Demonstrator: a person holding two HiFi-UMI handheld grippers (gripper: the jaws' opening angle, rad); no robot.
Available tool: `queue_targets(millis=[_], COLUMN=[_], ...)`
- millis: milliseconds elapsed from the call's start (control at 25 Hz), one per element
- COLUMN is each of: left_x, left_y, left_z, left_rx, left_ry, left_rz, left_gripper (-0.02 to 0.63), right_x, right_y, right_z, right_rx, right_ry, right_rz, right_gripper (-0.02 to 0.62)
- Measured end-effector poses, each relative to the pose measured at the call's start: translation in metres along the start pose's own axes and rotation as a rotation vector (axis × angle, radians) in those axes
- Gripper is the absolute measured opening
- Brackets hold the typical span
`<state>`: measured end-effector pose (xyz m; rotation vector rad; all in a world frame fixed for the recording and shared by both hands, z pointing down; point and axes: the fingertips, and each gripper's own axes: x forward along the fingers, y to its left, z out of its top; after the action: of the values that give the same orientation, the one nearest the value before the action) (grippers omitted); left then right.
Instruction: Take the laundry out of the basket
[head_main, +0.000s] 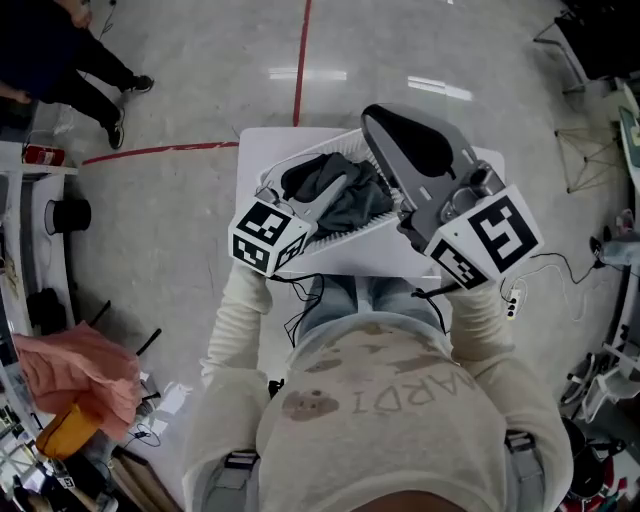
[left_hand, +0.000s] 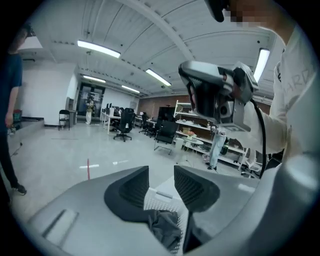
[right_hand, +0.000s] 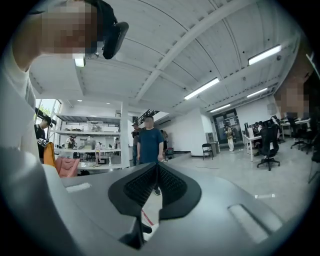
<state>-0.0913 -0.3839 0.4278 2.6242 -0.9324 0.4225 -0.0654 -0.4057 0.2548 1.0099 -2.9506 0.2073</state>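
one white basket (head_main: 352, 236) holds one crumpled dark grey laundry heap (head_main: 362, 205). left gripper (left_hand: 161, 176) gapes empty; right gripper (right_hand: 156, 170) is closed, empty.

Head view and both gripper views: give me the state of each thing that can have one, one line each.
White perforated plastic basket: upright on the white table, not yet emptied.
Dark grey laundry: bunched inside the basket, not gripped.
Left gripper: jaws apart, nothing between them, aimed at the basket and laundry.
Right gripper: jaws together, empty, pointing out into the room, away from the basket.
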Motion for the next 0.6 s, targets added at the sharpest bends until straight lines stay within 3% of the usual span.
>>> queue_targets(millis=[240,600], left_x=[0.033,0.086], left_y=[0.016,0.030], left_z=[-0.060,-0.157], left_rx=[0.001,-0.001], left_ry=[0.147,0.328], left_rz=[-0.143,-0.246], left_gripper=[0.176,0.220], right_x=[0.020,0.030], right_y=[-0.013,-0.035], right_z=[-0.003,-0.033], right_rx=[-0.017,-0.003], right_ry=[-0.001,0.019], right_rz=[-0.100,-0.194], right_gripper=[0.035,0.035])
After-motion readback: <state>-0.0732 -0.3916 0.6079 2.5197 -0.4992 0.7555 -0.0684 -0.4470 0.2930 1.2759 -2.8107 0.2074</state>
